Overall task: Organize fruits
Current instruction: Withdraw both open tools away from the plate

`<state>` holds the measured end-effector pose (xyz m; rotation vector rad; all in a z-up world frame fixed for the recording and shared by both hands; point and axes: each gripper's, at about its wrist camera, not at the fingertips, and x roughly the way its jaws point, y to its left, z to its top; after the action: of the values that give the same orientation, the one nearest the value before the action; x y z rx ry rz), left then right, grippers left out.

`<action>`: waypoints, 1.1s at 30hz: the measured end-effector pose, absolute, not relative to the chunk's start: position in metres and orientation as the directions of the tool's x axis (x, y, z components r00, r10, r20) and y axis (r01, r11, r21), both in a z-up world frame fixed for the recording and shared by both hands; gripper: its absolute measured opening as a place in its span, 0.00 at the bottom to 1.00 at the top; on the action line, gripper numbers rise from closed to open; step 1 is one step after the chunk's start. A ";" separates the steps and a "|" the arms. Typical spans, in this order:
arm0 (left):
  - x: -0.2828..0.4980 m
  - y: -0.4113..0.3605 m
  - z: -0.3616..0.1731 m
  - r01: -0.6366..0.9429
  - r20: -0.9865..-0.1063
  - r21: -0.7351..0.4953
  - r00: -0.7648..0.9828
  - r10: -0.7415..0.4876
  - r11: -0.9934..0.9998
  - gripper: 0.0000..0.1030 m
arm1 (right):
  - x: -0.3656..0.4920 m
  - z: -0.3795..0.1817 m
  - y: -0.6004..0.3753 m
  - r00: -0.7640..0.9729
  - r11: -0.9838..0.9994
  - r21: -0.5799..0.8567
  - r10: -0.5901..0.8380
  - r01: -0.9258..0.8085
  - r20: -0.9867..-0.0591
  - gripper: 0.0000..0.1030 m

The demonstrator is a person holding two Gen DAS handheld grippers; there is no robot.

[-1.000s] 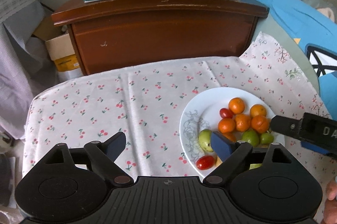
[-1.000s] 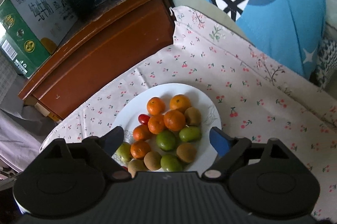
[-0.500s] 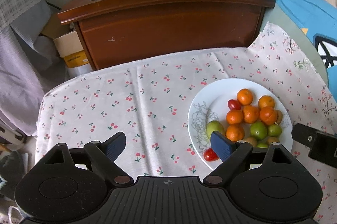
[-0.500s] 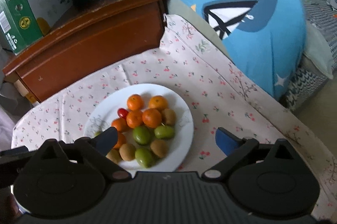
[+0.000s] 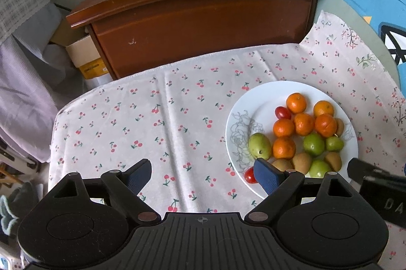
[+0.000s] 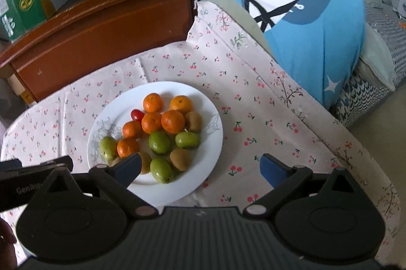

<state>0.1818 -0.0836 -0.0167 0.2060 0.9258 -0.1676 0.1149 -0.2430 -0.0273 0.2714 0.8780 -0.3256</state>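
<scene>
Orange mandarins, green fruits, brown kiwis and cherry tomatoes are heaped on the white plate on the cherry-print tabletop. All are judged light, rounded and apt to roll; the tomatoes bruise easily. Each is best taken across its middle. The left gripper and right gripper are held released and empty, the right fingers having just spread.

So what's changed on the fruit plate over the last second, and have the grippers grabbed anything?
Nothing was grabbed. The right gripper has just been opening its jaws wider, with nothing between them, and its view has swung so the plate now sits further left. The left gripper stays open and empty. The fruit keeps the same arrangement on the plate.
</scene>
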 end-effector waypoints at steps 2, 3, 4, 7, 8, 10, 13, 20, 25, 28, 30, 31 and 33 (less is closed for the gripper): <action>0.182 -0.084 -0.018 0.232 -0.808 0.105 0.586 -0.053 0.967 0.86 | 0.116 -0.030 -0.241 0.587 0.921 0.082 -0.173 0.381 -0.791 0.96; 0.182 -0.084 -0.018 0.233 -0.809 0.107 0.585 -0.052 0.967 0.86 | 0.116 -0.031 -0.239 0.585 0.923 0.074 -0.177 0.378 -0.792 0.96; 0.181 -0.084 -0.018 0.233 -0.809 0.110 0.585 -0.049 0.966 0.86 | 0.116 -0.031 -0.238 0.583 0.924 0.068 -0.178 0.376 -0.792 0.96; 0.181 -0.084 -0.019 0.233 -0.810 0.112 0.584 -0.047 0.966 0.87 | 0.117 -0.032 -0.235 0.580 0.927 0.058 -0.182 0.371 -0.794 0.96; 0.182 -0.084 -0.020 0.232 -0.811 0.112 0.583 -0.047 0.966 0.87 | 0.117 -0.032 -0.235 0.580 0.928 0.056 -0.183 0.369 -0.794 0.96; 0.182 -0.084 -0.021 0.233 -0.814 0.109 0.579 -0.048 0.966 0.87 | 0.117 -0.032 -0.234 0.578 0.929 0.051 -0.184 0.367 -0.795 0.96; 0.183 -0.085 -0.022 0.233 -0.815 0.110 0.577 -0.046 0.966 0.87 | 0.119 -0.034 -0.234 0.573 0.930 0.049 -0.183 0.365 -0.799 0.96; 0.183 -0.086 -0.024 0.233 -0.817 0.120 0.575 -0.037 0.965 0.87 | 0.120 -0.036 -0.233 0.567 0.931 0.043 -0.184 0.363 -0.803 0.96; 0.183 -0.086 -0.025 0.230 -0.819 0.120 0.572 -0.035 0.966 0.87 | 0.120 -0.036 -0.233 0.564 0.932 0.041 -0.183 0.361 -0.805 0.96; 0.184 -0.085 -0.024 0.229 -0.818 0.124 0.574 -0.031 0.966 0.87 | 0.121 -0.036 -0.233 0.566 0.933 0.039 -0.184 0.359 -0.804 0.96; 0.184 -0.085 -0.024 0.227 -0.817 0.127 0.576 -0.028 0.966 0.87 | 0.121 -0.036 -0.232 0.566 0.933 0.038 -0.183 0.357 -0.804 0.96; 0.184 -0.085 -0.024 0.226 -0.817 0.128 0.576 -0.026 0.966 0.87 | 0.121 -0.036 -0.232 0.565 0.934 0.038 -0.183 0.356 -0.804 0.96; 0.184 -0.085 -0.024 0.224 -0.817 0.131 0.577 -0.023 0.966 0.87 | 0.121 -0.037 -0.231 0.565 0.935 0.036 -0.183 0.354 -0.804 0.96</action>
<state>0.1840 -0.0849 -0.0245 0.2307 0.9473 -0.1460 0.1210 -0.2310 -0.0367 0.2018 0.9183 -0.3182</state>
